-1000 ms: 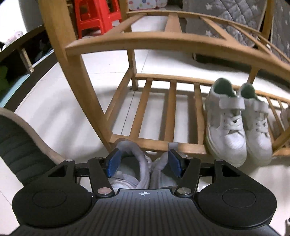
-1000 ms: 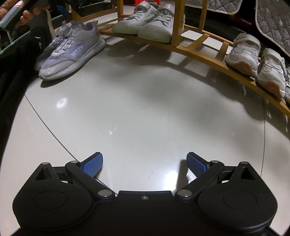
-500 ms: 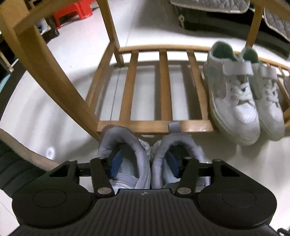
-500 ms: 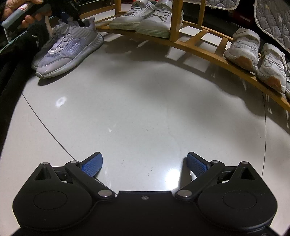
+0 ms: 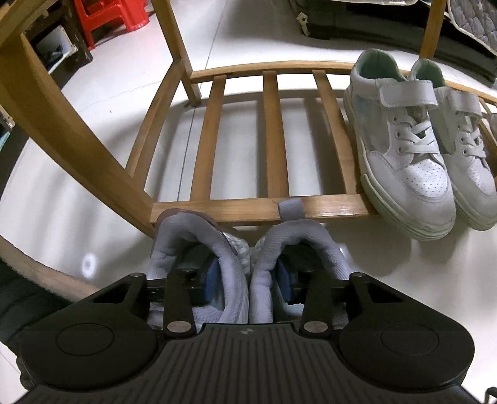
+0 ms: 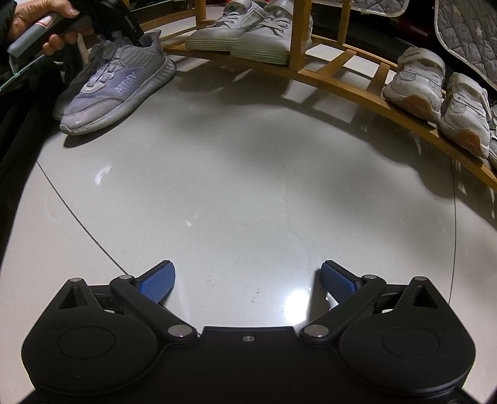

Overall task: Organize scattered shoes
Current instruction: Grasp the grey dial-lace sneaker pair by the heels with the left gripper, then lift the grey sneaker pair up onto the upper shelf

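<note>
A pair of grey sneakers [image 5: 248, 248] stands on the floor, heels against the front rail of the wooden shoe rack [image 5: 276, 140]. My left gripper [image 5: 248, 279] has one blue pad inside each shoe. Its jaws are closing, and they squeeze the two inner collars together. The right wrist view shows the same grey sneakers [image 6: 118, 87] at far left, with a hand [image 6: 40, 15] holding the left gripper in them. My right gripper [image 6: 248, 279] hangs open over bare floor, nothing between its fingers.
White sneakers with straps [image 5: 403, 149] sit on the bottom shelf, right of several bare slats. Further along the shoe rack [image 6: 341, 84] are white shoes with tan soles [image 6: 435, 90]. A thick rack post [image 5: 62, 124] slants at left. A red stool [image 5: 108, 18] stands behind.
My left gripper sank into the grey sneakers, one finger in each, and its jaws narrowed, so the two shoes now press together. The right gripper stayed still and open.
</note>
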`<action>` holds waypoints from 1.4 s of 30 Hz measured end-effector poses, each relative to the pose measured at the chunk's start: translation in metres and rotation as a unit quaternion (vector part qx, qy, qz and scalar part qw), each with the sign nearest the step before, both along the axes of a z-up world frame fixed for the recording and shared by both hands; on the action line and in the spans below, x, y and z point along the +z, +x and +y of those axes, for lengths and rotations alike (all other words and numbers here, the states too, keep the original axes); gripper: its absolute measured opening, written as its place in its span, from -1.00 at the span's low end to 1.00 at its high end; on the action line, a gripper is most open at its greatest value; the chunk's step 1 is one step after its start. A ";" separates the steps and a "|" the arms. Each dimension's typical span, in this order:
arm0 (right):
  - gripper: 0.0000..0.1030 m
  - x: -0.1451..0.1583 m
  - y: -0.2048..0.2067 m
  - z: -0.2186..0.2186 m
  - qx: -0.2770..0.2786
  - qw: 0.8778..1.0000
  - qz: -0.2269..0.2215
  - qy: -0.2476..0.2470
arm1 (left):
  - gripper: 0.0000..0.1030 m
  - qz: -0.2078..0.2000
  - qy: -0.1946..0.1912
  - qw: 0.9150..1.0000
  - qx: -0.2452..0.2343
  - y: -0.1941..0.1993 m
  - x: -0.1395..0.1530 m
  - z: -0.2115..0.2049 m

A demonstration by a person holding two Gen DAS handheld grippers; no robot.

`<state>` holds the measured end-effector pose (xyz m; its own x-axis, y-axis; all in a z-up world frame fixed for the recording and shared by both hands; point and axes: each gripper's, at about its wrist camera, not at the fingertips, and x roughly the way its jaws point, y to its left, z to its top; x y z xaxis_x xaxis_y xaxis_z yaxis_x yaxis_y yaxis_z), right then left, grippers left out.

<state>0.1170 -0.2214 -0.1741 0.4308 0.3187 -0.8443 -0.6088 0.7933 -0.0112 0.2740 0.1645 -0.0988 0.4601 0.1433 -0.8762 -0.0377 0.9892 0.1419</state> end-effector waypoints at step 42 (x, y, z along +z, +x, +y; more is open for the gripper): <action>0.98 -0.002 0.001 -0.001 -0.005 1.000 -0.005 0.002 | -0.61 -0.225 0.007 0.974 0.031 -0.005 0.083 -0.008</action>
<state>0.1181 -0.2222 -0.1758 0.4419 0.3179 -0.8388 -0.6010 0.7992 -0.0137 0.2693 0.1569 -0.0153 0.7874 0.1937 -0.5852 -0.1587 0.9810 0.1111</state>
